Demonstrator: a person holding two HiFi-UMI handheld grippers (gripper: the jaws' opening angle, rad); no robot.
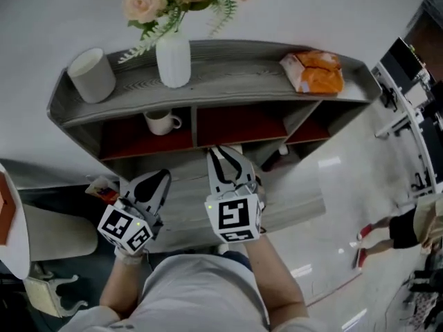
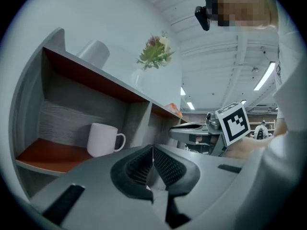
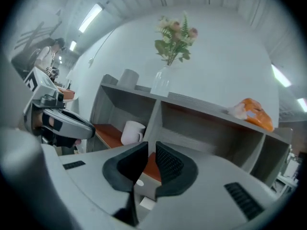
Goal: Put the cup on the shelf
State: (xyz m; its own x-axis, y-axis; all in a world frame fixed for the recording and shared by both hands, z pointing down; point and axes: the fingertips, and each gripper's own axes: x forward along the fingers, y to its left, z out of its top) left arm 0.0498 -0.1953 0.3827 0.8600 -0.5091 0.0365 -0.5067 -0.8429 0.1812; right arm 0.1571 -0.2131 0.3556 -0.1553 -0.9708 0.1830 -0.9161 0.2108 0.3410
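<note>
Cup (image 1: 160,122) stands upright in shelf's (image 1: 235,64) left bay, seemingly settled; left gripper (image 2: 152,152) closed, empty; right gripper (image 3: 151,150) barely parted, empty; back both straight off the shelf.

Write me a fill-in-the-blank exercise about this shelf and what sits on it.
The white mug stands in the shelf's ___ compartment.
The vase on top holds ___.
The orange bag lies at the top's ___ end.
Missing words: left; flowers; right.
</note>
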